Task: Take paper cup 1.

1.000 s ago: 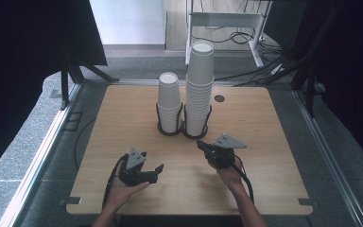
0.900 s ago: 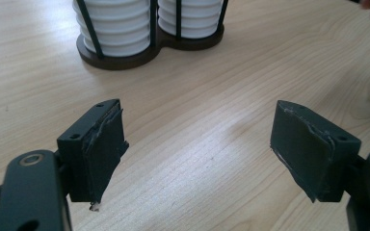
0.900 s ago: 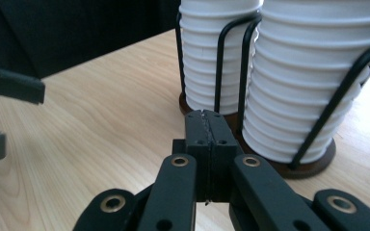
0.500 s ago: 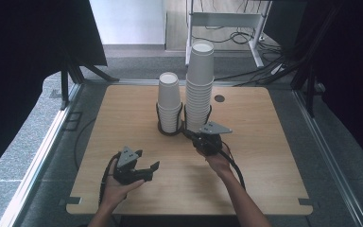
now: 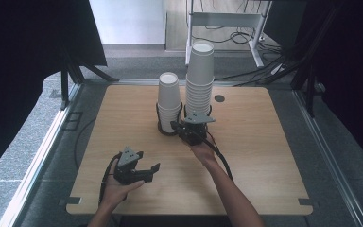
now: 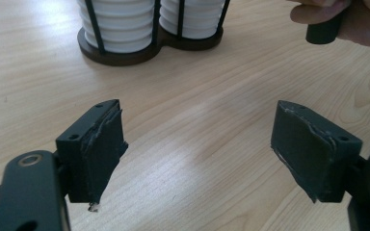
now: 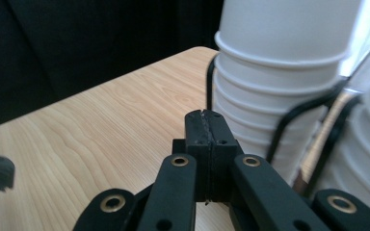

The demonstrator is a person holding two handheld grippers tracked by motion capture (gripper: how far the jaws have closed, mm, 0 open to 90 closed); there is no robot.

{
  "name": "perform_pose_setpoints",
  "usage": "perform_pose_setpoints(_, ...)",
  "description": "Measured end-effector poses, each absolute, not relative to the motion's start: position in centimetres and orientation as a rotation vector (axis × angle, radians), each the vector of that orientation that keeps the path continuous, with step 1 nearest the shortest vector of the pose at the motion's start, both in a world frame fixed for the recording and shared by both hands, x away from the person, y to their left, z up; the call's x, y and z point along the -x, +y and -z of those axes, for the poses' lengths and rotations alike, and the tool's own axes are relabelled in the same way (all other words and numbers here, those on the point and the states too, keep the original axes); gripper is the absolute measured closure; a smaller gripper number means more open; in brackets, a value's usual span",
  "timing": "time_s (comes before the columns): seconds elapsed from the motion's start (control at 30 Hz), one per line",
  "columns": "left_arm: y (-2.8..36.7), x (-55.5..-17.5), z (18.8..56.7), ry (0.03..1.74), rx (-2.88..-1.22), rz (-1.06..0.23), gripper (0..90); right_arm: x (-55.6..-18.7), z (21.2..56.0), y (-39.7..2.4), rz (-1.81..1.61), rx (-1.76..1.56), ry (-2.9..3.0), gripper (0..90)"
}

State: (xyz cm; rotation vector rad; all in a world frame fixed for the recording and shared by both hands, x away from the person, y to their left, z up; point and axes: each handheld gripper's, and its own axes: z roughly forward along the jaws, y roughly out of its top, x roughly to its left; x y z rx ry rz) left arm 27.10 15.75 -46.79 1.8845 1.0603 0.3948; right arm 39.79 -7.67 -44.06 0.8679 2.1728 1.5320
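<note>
Two cup stacks (image 5: pixel 199 75) cropped in gripper views; left gripper (image 6: pixel 197 159) jaws apart, right gripper (image 7: pixel 206 126) jaws together.

The two cup stacks (image 5: pixel 189 90) in their wire holder (image 5: pixel 170 128) block the table's (image 5: pixel 264 156) far middle; wood elsewhere lies bare.

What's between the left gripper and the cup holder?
Bare tabletop only; the left gripper view shows it running from the open left gripper to the cup holder.
</note>
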Motion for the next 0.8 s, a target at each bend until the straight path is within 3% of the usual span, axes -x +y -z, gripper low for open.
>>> perform_pose_setpoints(0.8, 16.3, -27.6, 46.9, 1.088, -1.818, -0.360, 18.4, -43.5, 44.0, -5.9, -1.532, -0.949, 2.146, 89.8)
